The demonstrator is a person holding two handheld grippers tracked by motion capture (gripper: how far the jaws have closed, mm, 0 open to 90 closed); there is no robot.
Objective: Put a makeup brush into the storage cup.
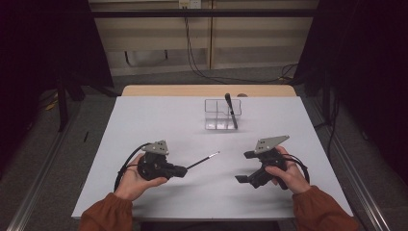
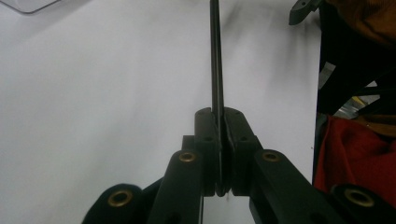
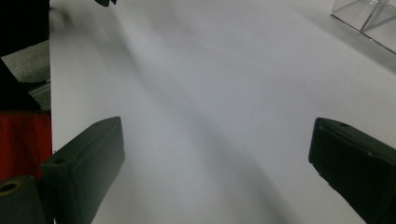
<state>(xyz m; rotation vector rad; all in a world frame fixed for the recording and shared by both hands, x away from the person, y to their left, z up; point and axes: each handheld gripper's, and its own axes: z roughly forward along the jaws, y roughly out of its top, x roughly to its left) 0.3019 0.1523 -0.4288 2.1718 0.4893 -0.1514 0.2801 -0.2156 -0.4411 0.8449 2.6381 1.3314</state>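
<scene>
High view has the left gripper (image 1: 179, 170) clamped on a thin black pen (image 1: 203, 160), its long axis pointing far-right toward the clear organizer (image 1: 214, 114) (one pen (image 1: 231, 110) already stands there). Right gripper (image 1: 245, 167) sits near-right, jaws apart and empty.
</scene>
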